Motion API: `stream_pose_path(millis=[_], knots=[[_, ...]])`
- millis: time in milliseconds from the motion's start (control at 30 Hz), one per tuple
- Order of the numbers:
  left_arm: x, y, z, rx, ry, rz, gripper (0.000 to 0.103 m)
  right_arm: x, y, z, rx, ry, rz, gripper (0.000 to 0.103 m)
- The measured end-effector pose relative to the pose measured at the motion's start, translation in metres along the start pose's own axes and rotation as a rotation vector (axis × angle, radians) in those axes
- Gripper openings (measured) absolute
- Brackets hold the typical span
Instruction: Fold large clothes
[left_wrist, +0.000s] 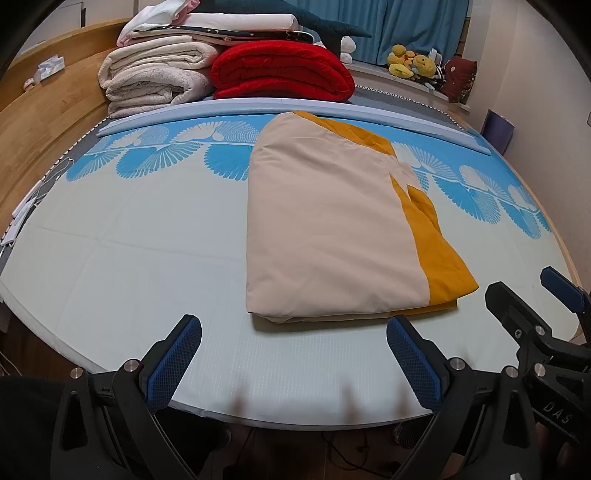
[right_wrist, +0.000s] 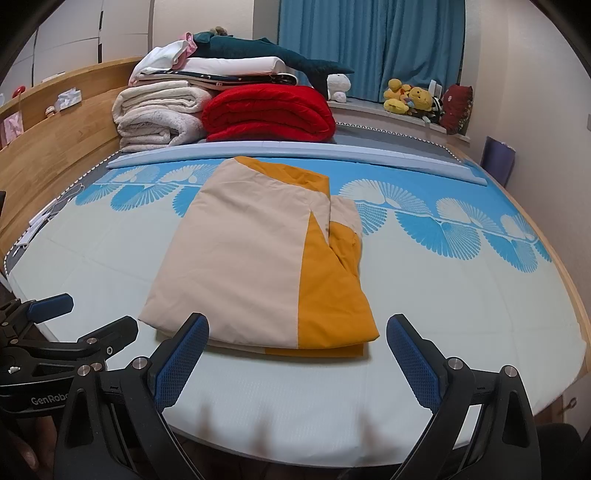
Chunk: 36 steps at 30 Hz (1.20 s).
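A large cream and mustard-yellow garment (left_wrist: 332, 225) (right_wrist: 258, 266) lies folded into a thick rectangle on the pale mat (left_wrist: 129, 266) (right_wrist: 461, 314), its yellow part on the right side. My left gripper (left_wrist: 293, 354) hangs open over the mat's near edge, just short of the fold's near-left corner, holding nothing. My right gripper (right_wrist: 297, 356) is open too, its blue pads just in front of the fold's near edge, with nothing between them. Each gripper shows at the edge of the other's view: the right one (left_wrist: 524, 295), the left one (right_wrist: 74, 325).
Folded cream blankets (left_wrist: 155, 74) and a red quilt (left_wrist: 280, 70) are stacked at the far end behind a light blue board (left_wrist: 258, 109). A wooden headboard (left_wrist: 44, 110) runs along the left. Plush toys (left_wrist: 410, 61) sit on the sill by blue curtains. Wall on the right.
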<state>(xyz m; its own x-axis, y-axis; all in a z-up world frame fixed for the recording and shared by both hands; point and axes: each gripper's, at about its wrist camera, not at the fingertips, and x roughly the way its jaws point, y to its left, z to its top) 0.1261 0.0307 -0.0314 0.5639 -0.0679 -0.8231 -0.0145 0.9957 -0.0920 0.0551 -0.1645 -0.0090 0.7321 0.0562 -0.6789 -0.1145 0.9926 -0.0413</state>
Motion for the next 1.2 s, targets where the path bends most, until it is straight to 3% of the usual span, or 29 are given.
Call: stream_pose_path(millis=[1200], knots=[[-0.0006,0.0002,0.0031,0.005,-0.005,0.002,0.1,0.0017,-0.0014,-0.0001,-0.003,0.0,0.0,0.097]])
